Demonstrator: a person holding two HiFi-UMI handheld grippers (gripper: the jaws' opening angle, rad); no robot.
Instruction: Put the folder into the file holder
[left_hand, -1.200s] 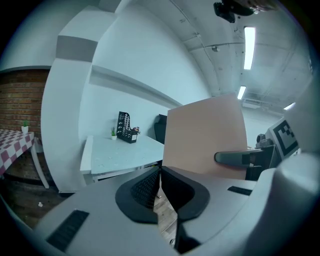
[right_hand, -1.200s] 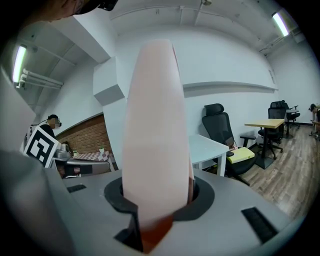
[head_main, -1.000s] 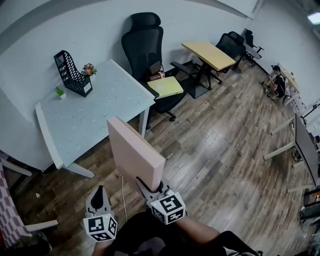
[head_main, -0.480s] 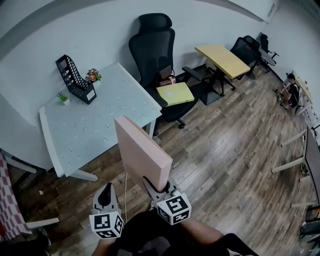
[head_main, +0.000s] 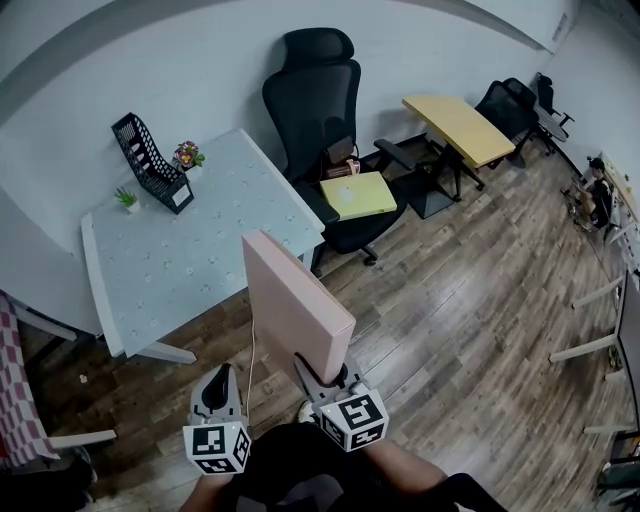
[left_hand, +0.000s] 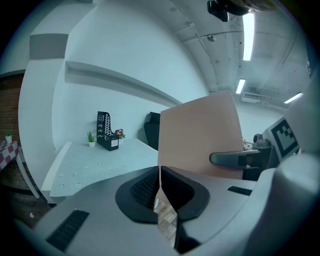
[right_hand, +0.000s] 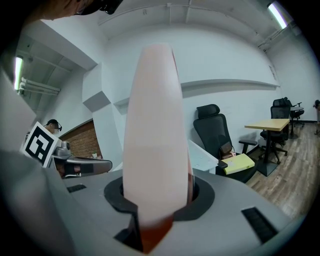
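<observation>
A thick pink folder (head_main: 294, 308) stands upright in my right gripper (head_main: 322, 376), whose jaws are shut on its lower edge; in the right gripper view the pink folder (right_hand: 156, 135) fills the gap between the jaws. My left gripper (head_main: 220, 384) hangs beside it at the lower left, shut with nothing in it; its jaws meet in the left gripper view (left_hand: 160, 186). The black mesh file holder (head_main: 150, 162) stands at the far left corner of the pale table (head_main: 190, 262), well ahead of both grippers. From the left gripper the file holder (left_hand: 106, 131) looks small and distant.
A small potted plant (head_main: 126, 199) and a flower pot (head_main: 187, 156) flank the file holder. A black office chair (head_main: 325, 110) with a yellow folder (head_main: 358, 194) on its seat stands right of the table. A yellow desk (head_main: 457, 130) and more chairs are farther right. Wooden floor lies below me.
The whole scene has shifted right and slightly down in the head view: I have come a little nearer the table. The folder stays gripped in the right gripper; the left stays shut.
</observation>
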